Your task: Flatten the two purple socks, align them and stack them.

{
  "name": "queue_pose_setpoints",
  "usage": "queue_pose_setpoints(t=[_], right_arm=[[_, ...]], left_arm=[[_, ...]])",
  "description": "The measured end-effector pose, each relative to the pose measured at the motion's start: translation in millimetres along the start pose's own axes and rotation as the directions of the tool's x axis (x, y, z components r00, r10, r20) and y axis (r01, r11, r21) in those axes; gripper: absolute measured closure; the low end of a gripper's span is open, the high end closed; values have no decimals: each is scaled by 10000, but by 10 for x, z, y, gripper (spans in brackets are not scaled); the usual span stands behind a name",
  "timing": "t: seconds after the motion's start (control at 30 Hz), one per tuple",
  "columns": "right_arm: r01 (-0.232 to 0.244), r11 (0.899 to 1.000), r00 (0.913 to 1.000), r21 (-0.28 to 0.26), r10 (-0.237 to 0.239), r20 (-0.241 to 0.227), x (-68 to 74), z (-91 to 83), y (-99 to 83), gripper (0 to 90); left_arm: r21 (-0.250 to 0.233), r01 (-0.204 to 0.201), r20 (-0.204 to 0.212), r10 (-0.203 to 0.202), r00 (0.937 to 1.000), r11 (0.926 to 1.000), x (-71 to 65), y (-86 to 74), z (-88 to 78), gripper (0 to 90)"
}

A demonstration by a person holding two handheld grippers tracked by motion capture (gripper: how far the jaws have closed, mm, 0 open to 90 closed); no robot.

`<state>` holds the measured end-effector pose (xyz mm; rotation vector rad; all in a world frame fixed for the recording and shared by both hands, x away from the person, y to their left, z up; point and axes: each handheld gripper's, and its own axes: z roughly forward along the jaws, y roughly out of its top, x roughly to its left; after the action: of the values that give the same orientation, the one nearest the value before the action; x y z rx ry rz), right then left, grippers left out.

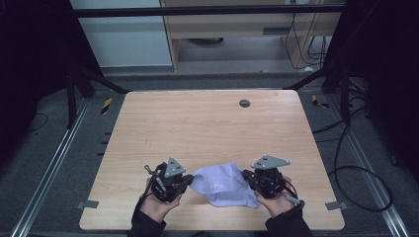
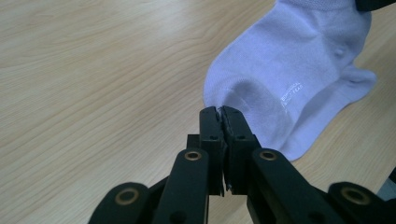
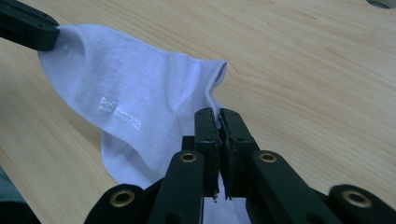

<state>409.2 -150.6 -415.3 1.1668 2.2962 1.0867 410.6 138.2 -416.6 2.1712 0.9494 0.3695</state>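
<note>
From above, a white sock (image 1: 225, 186) hangs stretched between the left gripper (image 1: 190, 178) and right gripper (image 1: 245, 175) near the wooden table's (image 1: 207, 123) front edge. The left gripper view shows its jaws clenched on the toe; the right gripper view adds printed lettering and jaws pinching the cuff.

Soft matt knitted cloth sock (image 2: 299, 60); smooth pale wood-grain table (image 1: 207, 123); matt black plastic jaws.
</note>
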Motion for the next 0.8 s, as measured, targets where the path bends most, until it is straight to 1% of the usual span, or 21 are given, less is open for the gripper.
queue_pose_setpoints(t=[0.07, 0.2, 0.33, 0.57, 0.8], right_arm=[[-35, 10000, 10000, 11, 35, 75, -29, -43, -52, 870], [-194, 9998, 9997, 64, 193, 143, -80, -118, -159, 870], [-308, 9994, 9994, 173, 305, 187, -106, -148, -238, 870], [-496, 9980, 9987, 391, 489, 165, -144, -132, -383, 870], [-567, 9965, 9983, 621, 558, 165, -168, -103, -447, 869]], left_arm=[[114, -109, 97, 108, 9999, 9999, -50, 12, 48, 870], [257, -208, 236, 202, 9995, 9995, -113, 21, 102, 870], [401, -287, 365, 273, 9990, 9988, -163, 16, 167, 870], [698, -444, 544, 406, 9977, 9966, -222, -20, 303, 870], [911, -439, 593, 386, 9975, 9949, -221, -55, 401, 870]])
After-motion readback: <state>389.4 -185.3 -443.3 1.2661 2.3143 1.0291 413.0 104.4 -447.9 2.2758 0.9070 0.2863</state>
